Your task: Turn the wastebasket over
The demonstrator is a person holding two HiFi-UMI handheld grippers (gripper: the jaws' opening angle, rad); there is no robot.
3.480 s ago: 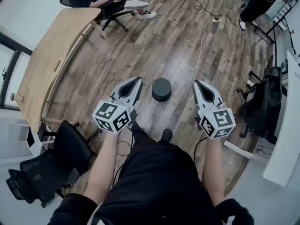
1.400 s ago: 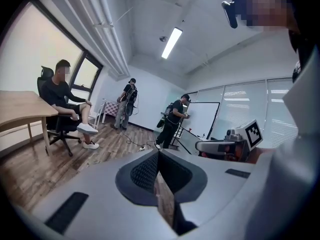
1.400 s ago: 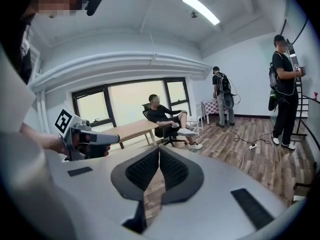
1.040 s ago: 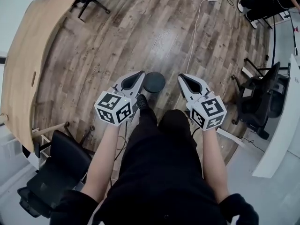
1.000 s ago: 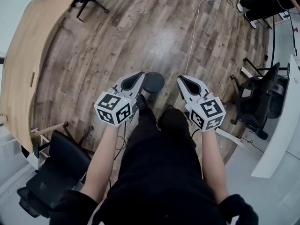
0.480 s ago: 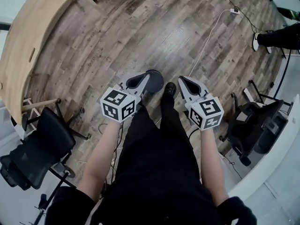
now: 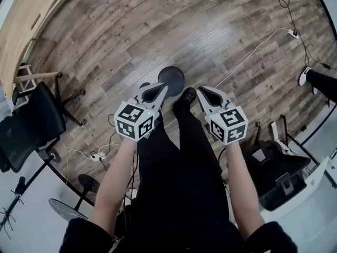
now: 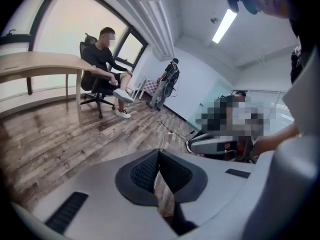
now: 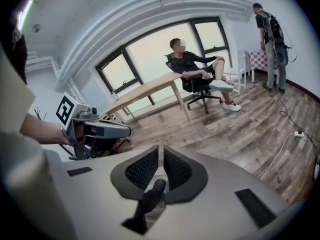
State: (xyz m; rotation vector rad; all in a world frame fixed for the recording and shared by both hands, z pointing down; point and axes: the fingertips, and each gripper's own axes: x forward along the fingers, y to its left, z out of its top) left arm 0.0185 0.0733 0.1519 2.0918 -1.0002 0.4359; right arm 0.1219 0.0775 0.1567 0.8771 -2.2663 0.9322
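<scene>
**Left gripper** (image 8: 158,156): the jaws are sitting pressed together and holding nothing. Only a sliver of floor is showing behind the seam.

**Right gripper** (image 9: 161,156): the jaws are likewise sitting closed and empty. The dark shape behind the gap is reading as the person's leg and shoe, not as something gripped.

**Wastebasket** (image 7: 171,77): this small, dark, round item is standing on the wooden floor (image 7: 131,41), at 12 o'clock from the person's shoe (image 7: 185,96). In the head view the left gripper (image 7: 159,90) is pointing at it from about 7 o'clock, just beside it. The right gripper (image 7: 202,91) is lying near it at about 4 o'clock. Neither is touching it as far as can be told. Neither gripper view is showing the basket. Which end is facing up cannot be told.

**Step in hand (judged)**: the approach, with the grip not yet taken.
- The jaws are needing to open before contact, since closed tips would only be nudging a light basket away.
- The two grippers are best set on opposite sides of the wall or rim, at 9 and 3 o'clock.
- The basket should be lifted clear of the floor before it is rotated.
- The shoe should be kept out of the swing.

**Surroundings**: a cable (image 7: 247,54) is trailing at 2 o'clock, an office chair (image 7: 29,125) is standing at 9 o'clock, and a wooden desk (image 7: 26,15) is standing at 10 o'clock. All are well apart from the basket.
</scene>
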